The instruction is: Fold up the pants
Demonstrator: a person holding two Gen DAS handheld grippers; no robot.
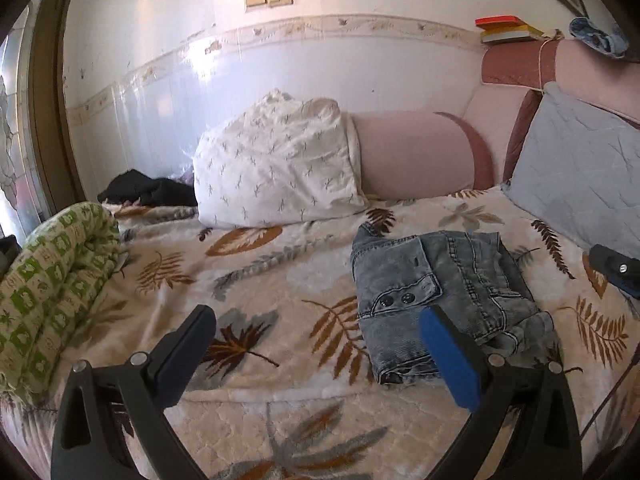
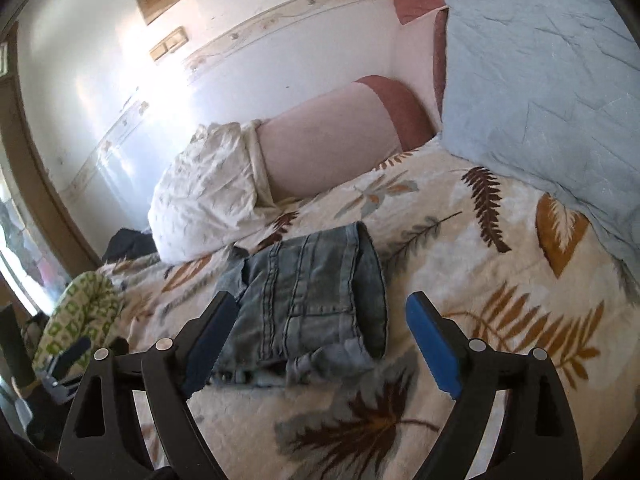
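The pants (image 1: 440,300) are light blue denim, folded into a compact bundle on the leaf-patterned bed cover (image 1: 280,280). In the left wrist view they lie just beyond my right fingertip. My left gripper (image 1: 320,332) is open and empty, above the cover to the left of the bundle. In the right wrist view the pants (image 2: 312,304) lie just ahead, between the fingers. My right gripper (image 2: 320,316) is open and holds nothing. Its tip shows at the right edge of the left wrist view (image 1: 614,268).
A white pillow (image 1: 276,168) and a pink bolster (image 1: 416,152) lie at the wall. A grey-blue quilted pillow (image 1: 580,168) leans at the right. A green-patterned rolled blanket (image 1: 52,280) is at the left, with dark clothing (image 1: 148,192) behind it. Books (image 1: 508,28) sit on the headboard.
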